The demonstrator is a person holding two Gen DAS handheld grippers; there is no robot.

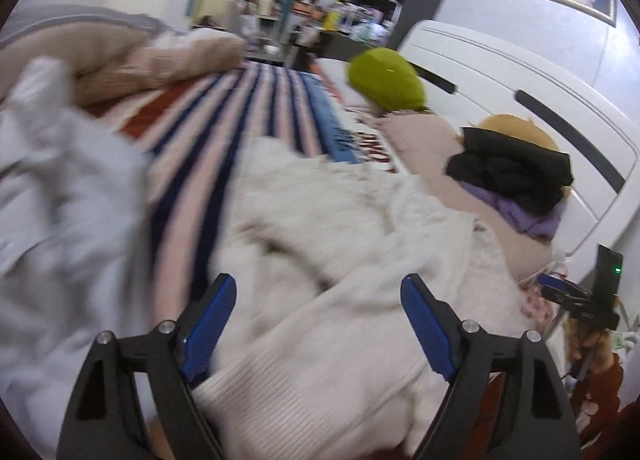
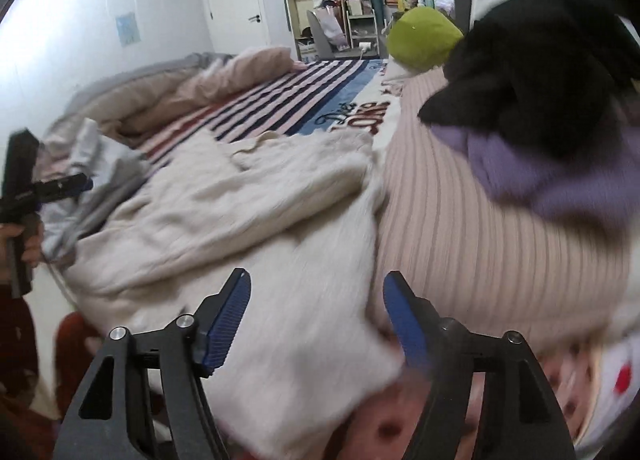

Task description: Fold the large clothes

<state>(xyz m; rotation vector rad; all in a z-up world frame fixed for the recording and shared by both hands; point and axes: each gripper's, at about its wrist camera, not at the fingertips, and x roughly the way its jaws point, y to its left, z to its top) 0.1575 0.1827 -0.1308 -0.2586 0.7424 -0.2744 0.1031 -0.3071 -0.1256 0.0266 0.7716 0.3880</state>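
A large cream knit sweater (image 1: pixel 340 219) lies rumpled across the bed, its ribbed hem toward me. My left gripper (image 1: pixel 318 284) hovers over the hem with its blue-padded jaws wide apart and nothing pinched between them. In the right wrist view the same sweater (image 2: pixel 240 199) spreads to the left, one corner lying under my right gripper (image 2: pixel 317 276), which is open and holds nothing. The left gripper (image 2: pixel 60 183) also shows at the left edge, held in a hand. The right gripper (image 1: pixel 560 288) appears at the right edge of the left wrist view.
A grey garment (image 1: pixel 60 199) is bunched to the left of the sweater. A striped blanket (image 1: pixel 240 99) covers the bed beneath. Black clothes (image 2: pixel 540 79) and purple ones (image 2: pixel 560 175) sit stacked on a pink ribbed pillow (image 2: pixel 480 240). A green cushion (image 1: pixel 384 77) rests by the white headboard (image 1: pixel 520 71).
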